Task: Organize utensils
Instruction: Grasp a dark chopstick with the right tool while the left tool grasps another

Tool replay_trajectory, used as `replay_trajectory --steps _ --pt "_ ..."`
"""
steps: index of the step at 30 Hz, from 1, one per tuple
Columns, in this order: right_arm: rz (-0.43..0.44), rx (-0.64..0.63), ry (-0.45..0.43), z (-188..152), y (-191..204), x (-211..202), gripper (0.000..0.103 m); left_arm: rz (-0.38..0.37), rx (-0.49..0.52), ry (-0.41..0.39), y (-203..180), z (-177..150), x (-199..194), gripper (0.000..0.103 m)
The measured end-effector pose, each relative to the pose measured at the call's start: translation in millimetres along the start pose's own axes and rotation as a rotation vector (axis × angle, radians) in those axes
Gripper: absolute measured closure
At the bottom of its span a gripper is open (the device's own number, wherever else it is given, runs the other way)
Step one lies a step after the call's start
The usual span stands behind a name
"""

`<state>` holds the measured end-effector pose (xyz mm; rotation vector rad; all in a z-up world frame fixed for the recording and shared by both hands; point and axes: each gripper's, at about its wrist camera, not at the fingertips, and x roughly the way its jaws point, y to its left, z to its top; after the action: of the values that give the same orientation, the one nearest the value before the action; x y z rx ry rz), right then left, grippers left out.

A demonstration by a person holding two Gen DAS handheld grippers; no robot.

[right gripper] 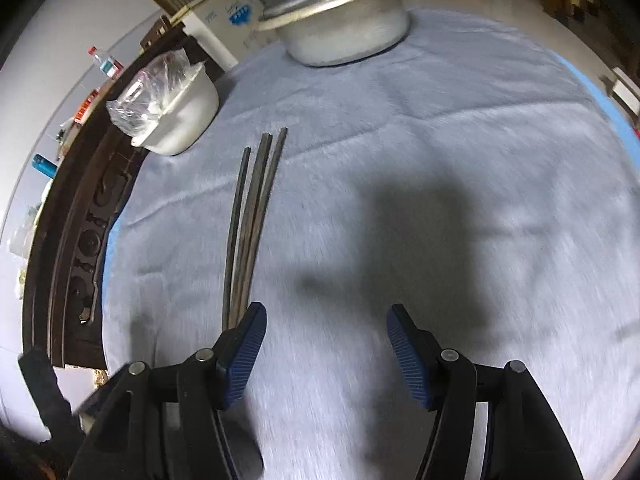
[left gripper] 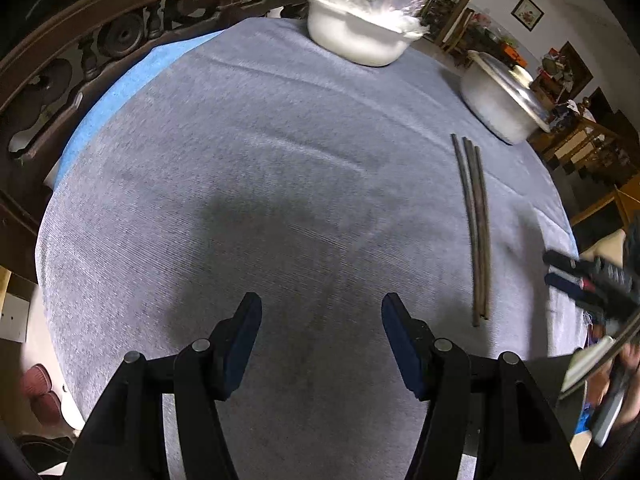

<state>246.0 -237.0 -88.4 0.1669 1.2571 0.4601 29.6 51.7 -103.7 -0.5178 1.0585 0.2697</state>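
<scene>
Three dark chopsticks (left gripper: 476, 228) lie side by side on the grey-blue tablecloth (left gripper: 240, 160), to the right in the left wrist view. In the right wrist view the chopsticks (right gripper: 250, 224) lie left of centre, their near ends just beyond the left finger. My left gripper (left gripper: 321, 312) is open and empty above bare cloth, well left of the chopsticks. My right gripper (right gripper: 326, 322) is open and empty, the chopsticks beside its left fingertip; it also shows at the right edge of the left wrist view (left gripper: 560, 270).
A white bowl with a plastic bag (left gripper: 364, 20) stands at the far edge, also in the right wrist view (right gripper: 176, 112). A lidded metal pot (left gripper: 504, 100) stands at the far right, also seen in the right wrist view (right gripper: 344, 20). A carved dark wooden chair back (left gripper: 80, 56) borders the table.
</scene>
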Motion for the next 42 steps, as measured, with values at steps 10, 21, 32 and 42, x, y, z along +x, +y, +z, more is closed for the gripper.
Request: replay_trajectory --steps 10,21,32,42 --pt "-0.039 -0.058 0.093 62 43 57 0.059 0.021 -0.006 0.013 11 14 16 0.04" --pt "-0.223 -0.234 0.126 70 85 77 0.08 0.025 -0.006 0.01 12 24 19 0.04" --pt "-0.384 -0.374 0.195 55 68 65 0.094 0.024 -0.02 0.02 19 38 17 0.04" --pt "-0.399 -0.374 0.25 36 23 36 0.094 -0.029 0.074 0.084 -16 87 31 0.04"
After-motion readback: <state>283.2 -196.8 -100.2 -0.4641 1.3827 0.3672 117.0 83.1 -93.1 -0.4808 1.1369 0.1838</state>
